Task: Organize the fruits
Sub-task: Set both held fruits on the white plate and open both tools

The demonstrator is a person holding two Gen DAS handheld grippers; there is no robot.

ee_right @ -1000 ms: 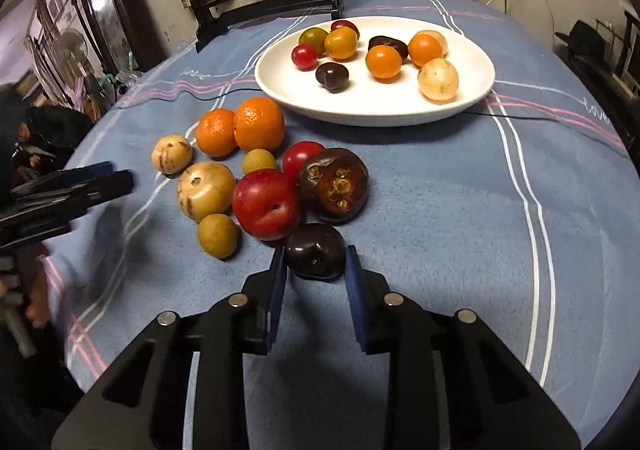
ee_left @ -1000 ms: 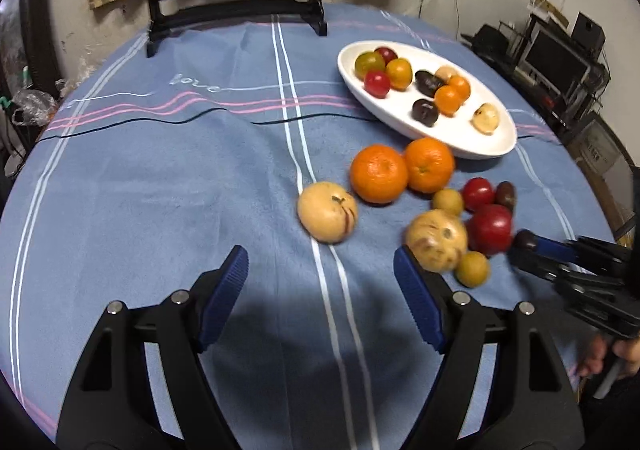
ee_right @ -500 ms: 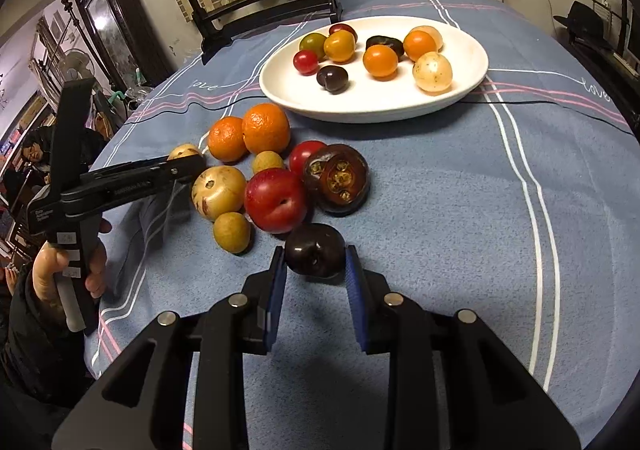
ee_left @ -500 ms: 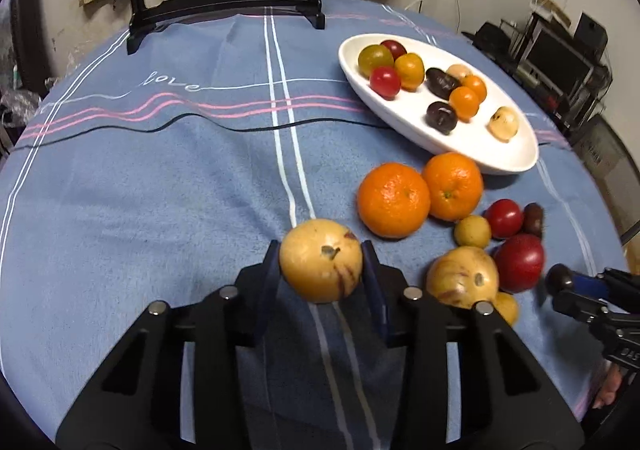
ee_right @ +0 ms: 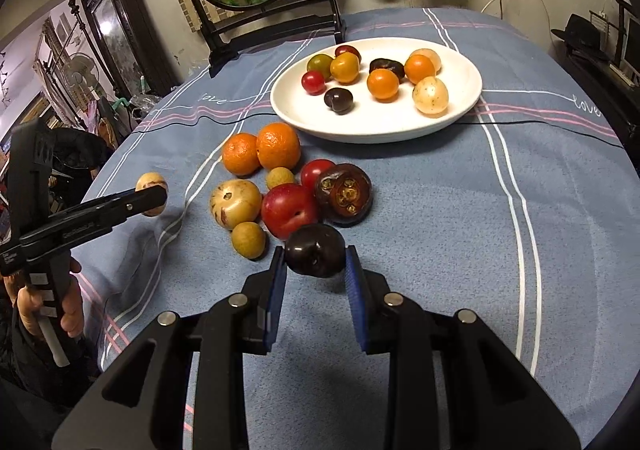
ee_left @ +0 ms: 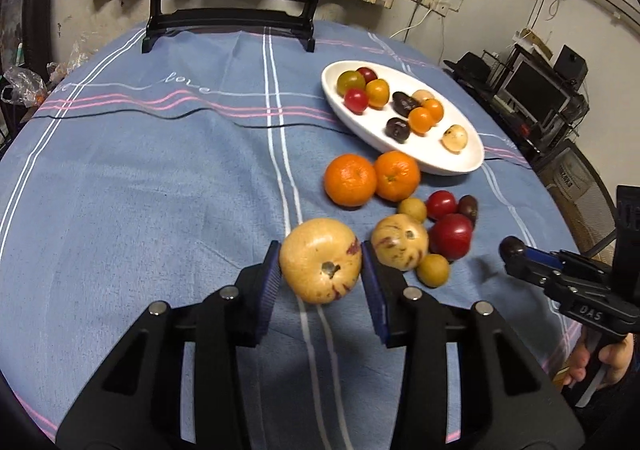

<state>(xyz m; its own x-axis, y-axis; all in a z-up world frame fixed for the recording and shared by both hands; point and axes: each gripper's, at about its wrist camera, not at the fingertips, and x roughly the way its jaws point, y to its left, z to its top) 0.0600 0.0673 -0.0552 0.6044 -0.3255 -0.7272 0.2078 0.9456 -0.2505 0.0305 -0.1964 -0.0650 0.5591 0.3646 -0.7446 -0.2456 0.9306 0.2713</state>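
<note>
Blue striped cloth (ee_left: 160, 189) covers the round table. Seen from the left wrist, the left gripper (ee_left: 320, 270) pinches a pale yellow fruit (ee_left: 320, 260) between its pads, clear of the cloth; the white plate (ee_left: 460, 165) lies ahead and to the right, past the two oranges (ee_left: 350, 179), so its carry likely runs over them. Seen from the right wrist, the right gripper (ee_right: 316, 270) clamps a dark plum (ee_right: 315, 250), with the plate straight ahead beyond the loose fruit cluster (ee_right: 288, 209), making this hand's path seem more direct.
</note>
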